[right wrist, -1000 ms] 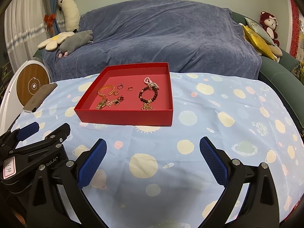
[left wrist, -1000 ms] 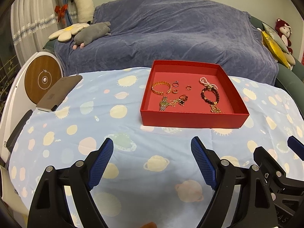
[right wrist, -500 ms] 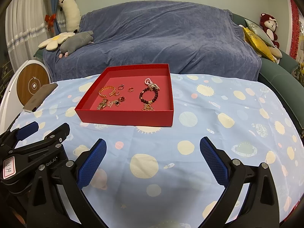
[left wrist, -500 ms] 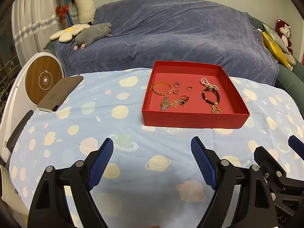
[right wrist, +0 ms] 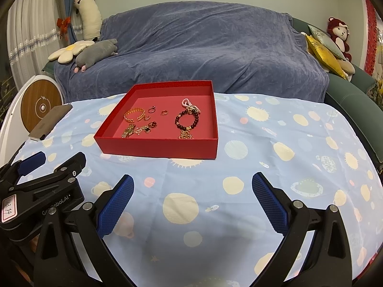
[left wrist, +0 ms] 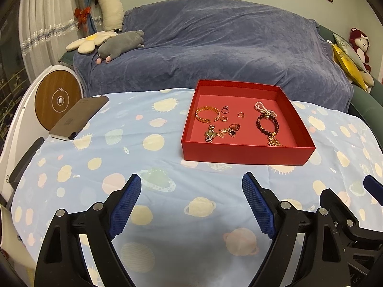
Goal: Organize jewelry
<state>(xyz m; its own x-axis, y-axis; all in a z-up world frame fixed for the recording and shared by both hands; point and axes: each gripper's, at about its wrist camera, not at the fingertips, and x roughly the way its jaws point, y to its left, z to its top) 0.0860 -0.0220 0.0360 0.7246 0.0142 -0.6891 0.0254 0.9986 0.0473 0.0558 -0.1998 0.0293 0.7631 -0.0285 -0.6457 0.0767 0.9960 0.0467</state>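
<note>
A shallow red box [left wrist: 244, 154] [right wrist: 158, 147] sits on the planet-print cloth and holds jewelry: a gold chain bracelet [left wrist: 207, 114] [right wrist: 134, 115], a small watch [left wrist: 210, 133], small rings [left wrist: 225, 109], a dark bead bracelet [left wrist: 267, 124] [right wrist: 187, 120], a pearl piece [left wrist: 263, 108] and a gold chain [left wrist: 275, 141]. My left gripper [left wrist: 191, 186] is open and empty, well in front of the box. My right gripper [right wrist: 192, 186] is open and empty, also short of the box. The left gripper's body shows at the left of the right wrist view [right wrist: 40, 191].
A grey-brown phone-like slab [left wrist: 79, 117] lies at the table's left edge beside a round wooden-faced device [left wrist: 57, 100]. A blue-covered sofa [left wrist: 215, 47] with plush toys stands behind the table. The tablecloth [right wrist: 287, 143] spreads to the right of the box.
Both views have tilted up and drawn back slightly, so the box sits a little lower in frame. Both grippers stay open and empty.
</note>
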